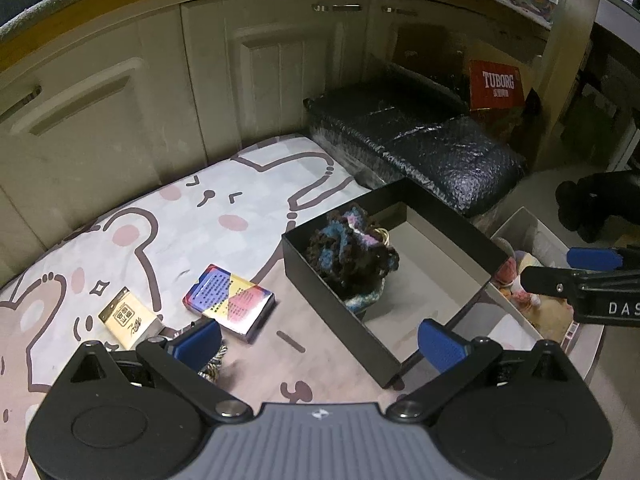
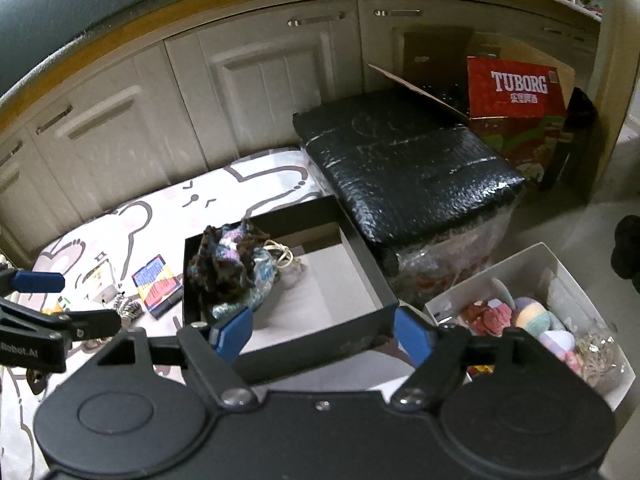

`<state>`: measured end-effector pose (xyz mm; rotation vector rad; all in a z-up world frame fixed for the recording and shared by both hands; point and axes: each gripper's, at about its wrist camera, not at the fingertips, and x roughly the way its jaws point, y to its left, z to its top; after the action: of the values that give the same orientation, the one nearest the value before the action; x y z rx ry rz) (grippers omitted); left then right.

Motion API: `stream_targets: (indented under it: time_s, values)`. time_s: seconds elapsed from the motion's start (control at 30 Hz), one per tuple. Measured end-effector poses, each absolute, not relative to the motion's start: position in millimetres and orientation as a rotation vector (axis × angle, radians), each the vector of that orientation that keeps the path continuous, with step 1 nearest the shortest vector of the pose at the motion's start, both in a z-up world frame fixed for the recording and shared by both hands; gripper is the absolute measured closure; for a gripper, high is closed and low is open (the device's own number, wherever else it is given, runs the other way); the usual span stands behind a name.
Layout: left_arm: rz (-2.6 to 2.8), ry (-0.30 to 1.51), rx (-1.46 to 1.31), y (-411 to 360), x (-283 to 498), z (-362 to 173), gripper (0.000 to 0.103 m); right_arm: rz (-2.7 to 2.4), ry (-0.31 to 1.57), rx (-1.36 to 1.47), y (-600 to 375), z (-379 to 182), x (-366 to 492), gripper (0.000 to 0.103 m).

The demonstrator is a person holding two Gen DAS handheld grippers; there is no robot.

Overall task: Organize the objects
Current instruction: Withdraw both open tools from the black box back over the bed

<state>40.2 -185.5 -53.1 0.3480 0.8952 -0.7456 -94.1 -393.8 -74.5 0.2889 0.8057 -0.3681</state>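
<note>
Both of your tools stood empty at this moment. Your left hand-held gripper (image 1: 318,340) had its blue pads spread apart with nothing between them, hanging over the cartoon-print mat (image 1: 168,216). Your right hand-held gripper (image 2: 322,334) was likewise spread wide and clamped on nothing, with the near wall of the black box (image 2: 320,344) showing through the gap between its pads.

The crocheted yarn piece (image 1: 352,256) already sat inside the black box, bunched against its left wall, with a few rubber bands (image 2: 280,254) beside it. Loose on the mat, well apart from the box, lay the colourful card box (image 1: 228,302), the small gold-and-cream packet (image 1: 130,318) and a short twist of striped cord (image 2: 128,308) just beside your left pad. The white bin (image 2: 532,258) of soft toys stood to the right of the black box.

The next sensible pick was, in my judgement, the cord or the card box, and it belonged to your left hand. You wanted to come down on the card box across its narrow sides, pads square to its edges, because a flat box on soft fabric tends to skate or tip if only a corner is pinched. You wanted the right gripper held back from the box mouth so the two tools did not cross.
</note>
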Motion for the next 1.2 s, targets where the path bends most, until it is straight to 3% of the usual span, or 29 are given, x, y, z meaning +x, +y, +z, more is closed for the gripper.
stream_targets:
  time_s: [0.27,1.2]
  values:
    - [-0.764,0.896,0.345,-180.1,35.1,-56.5,0.000,-0.417,0.801,0.279,-390.0,-81.7,-103.5,0.004]
    - [-0.705,0.906,0.256,-151.8,49.7,-61.3,0.000,-0.427,0.797,0.229,-377.5,-82.5,-97.9,0.000]
